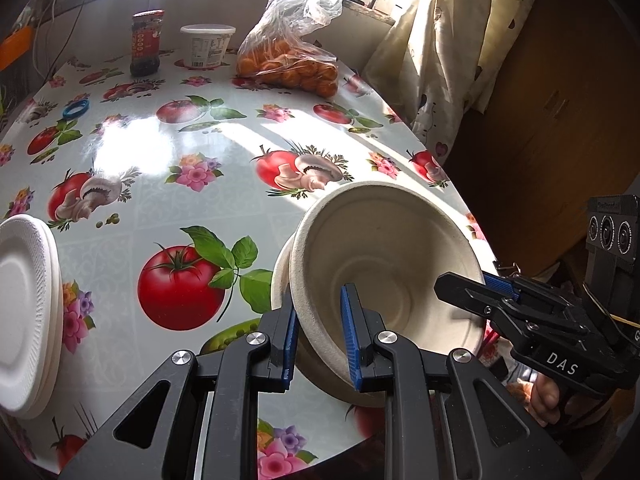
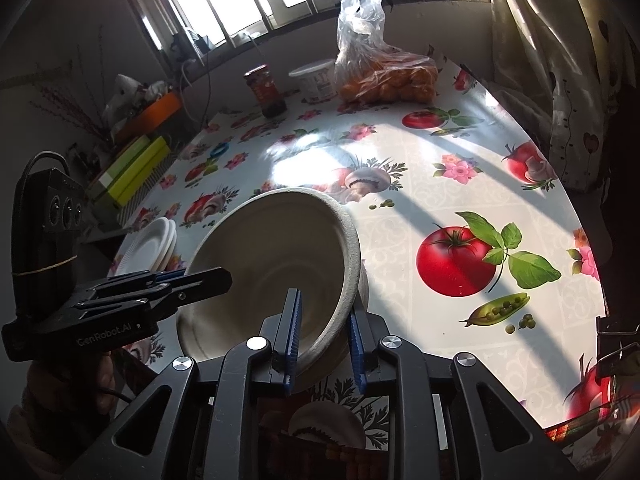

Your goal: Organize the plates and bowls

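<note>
A beige pulp bowl (image 1: 384,256) is tilted above the table's near right edge, and a second bowl seems nested under it. My left gripper (image 1: 320,332) is shut on its near left rim. My right gripper (image 2: 324,332) is shut on the opposite rim of the same bowl (image 2: 280,248). The right gripper also shows in the left wrist view (image 1: 480,288), and the left gripper shows in the right wrist view (image 2: 200,276). A stack of white foam plates (image 1: 24,312) lies at the table's left edge; it also shows in the right wrist view (image 2: 150,246).
The table (image 1: 224,136) has a glossy cloth printed with tomatoes and flowers. At its far end stand a dark jar (image 1: 146,42), a white tub (image 1: 207,45) and a plastic bag of oranges (image 1: 292,60). A blue ring (image 1: 76,109) lies far left. A curtain (image 1: 440,48) hangs at the right.
</note>
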A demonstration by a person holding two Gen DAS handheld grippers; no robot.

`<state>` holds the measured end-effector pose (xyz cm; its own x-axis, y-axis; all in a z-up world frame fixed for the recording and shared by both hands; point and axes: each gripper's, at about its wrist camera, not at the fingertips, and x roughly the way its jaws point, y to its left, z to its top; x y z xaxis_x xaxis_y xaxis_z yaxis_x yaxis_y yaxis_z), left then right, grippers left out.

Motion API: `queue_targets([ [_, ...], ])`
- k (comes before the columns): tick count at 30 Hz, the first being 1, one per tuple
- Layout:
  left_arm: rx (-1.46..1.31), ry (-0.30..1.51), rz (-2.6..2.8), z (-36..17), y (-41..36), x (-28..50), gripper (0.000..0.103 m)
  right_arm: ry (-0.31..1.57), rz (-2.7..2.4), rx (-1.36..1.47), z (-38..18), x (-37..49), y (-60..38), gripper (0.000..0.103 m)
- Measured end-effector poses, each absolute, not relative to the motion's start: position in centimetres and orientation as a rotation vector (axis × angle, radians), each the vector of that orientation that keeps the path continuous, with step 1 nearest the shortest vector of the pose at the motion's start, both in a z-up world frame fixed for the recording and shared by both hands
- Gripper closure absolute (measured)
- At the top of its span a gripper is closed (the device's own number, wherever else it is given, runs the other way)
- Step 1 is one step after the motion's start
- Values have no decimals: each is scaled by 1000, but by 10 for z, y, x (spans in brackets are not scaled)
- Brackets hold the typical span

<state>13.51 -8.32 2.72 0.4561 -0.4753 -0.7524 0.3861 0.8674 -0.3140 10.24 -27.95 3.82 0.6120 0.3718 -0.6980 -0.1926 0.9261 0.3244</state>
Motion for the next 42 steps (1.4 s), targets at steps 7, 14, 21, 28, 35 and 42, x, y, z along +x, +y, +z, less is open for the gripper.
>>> queue_targets([
  [7, -86, 958, -522, 27, -85, 134, 82, 846, 324, 189, 39, 102, -274, 74],
  [14, -75, 957, -519, 27, -86, 134, 82, 836, 307, 154, 40, 101, -270, 72],
  [21, -62, 952, -510, 27, -87, 135, 82, 826, 292, 100, 41, 98, -263, 67],
  [28, -38, 944, -496, 28, -90, 133, 82, 815, 274, 41, 43, 94, -255, 62],
  [35, -33, 940, -493, 29, -91, 132, 80, 810, 253, 5, 42, 93, -250, 57],
  [42, -27, 919, -493, 30, -92, 131, 79, 811, 245, -3, 40, 93, -249, 52],
])
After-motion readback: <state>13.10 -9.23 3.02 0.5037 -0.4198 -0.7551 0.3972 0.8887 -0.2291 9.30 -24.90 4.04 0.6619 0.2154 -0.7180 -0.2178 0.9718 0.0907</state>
